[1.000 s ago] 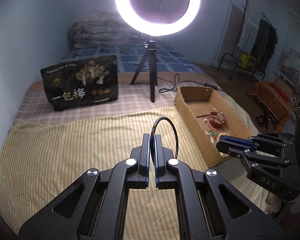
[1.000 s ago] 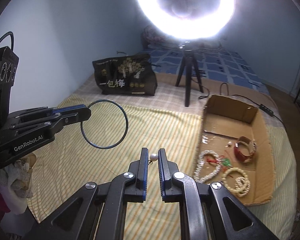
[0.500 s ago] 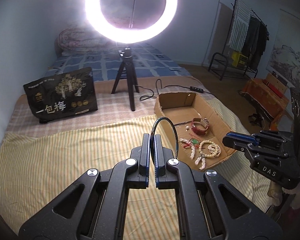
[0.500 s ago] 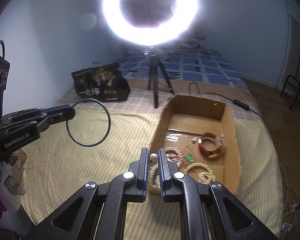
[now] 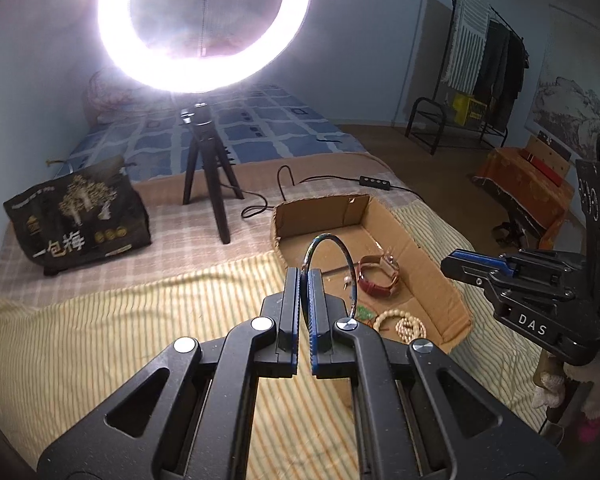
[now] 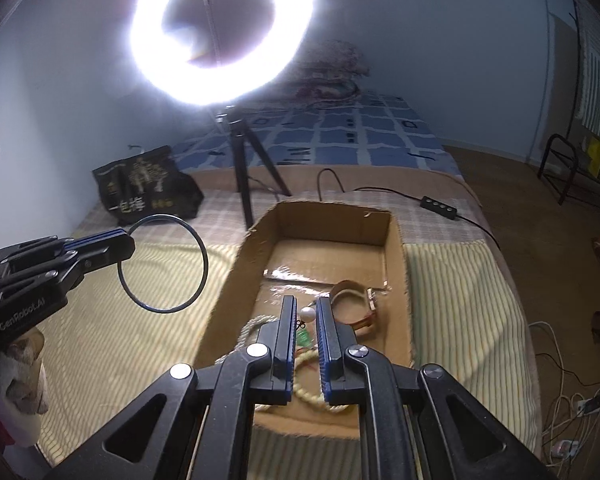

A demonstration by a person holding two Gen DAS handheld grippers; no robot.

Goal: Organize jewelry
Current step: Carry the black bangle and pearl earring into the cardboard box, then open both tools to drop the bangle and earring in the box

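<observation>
1. The bangle (image 6: 163,264) is clamped in the left gripper (image 5: 305,276), beside the box (image 6: 236,276).
2. The pearl earring (image 6: 307,314) is pinched in the right gripper (image 6: 306,316), over the box.
3. Step, as I judge: carrying both to the box; next, lower and release inside.
4. Box holds a watch (image 6: 354,304), bead strands (image 5: 404,322) and a green charm (image 6: 303,336).

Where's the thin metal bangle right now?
The thin metal bangle is pinched in the left gripper, held in the air above the striped blanket, just left of the cardboard box.
</observation>
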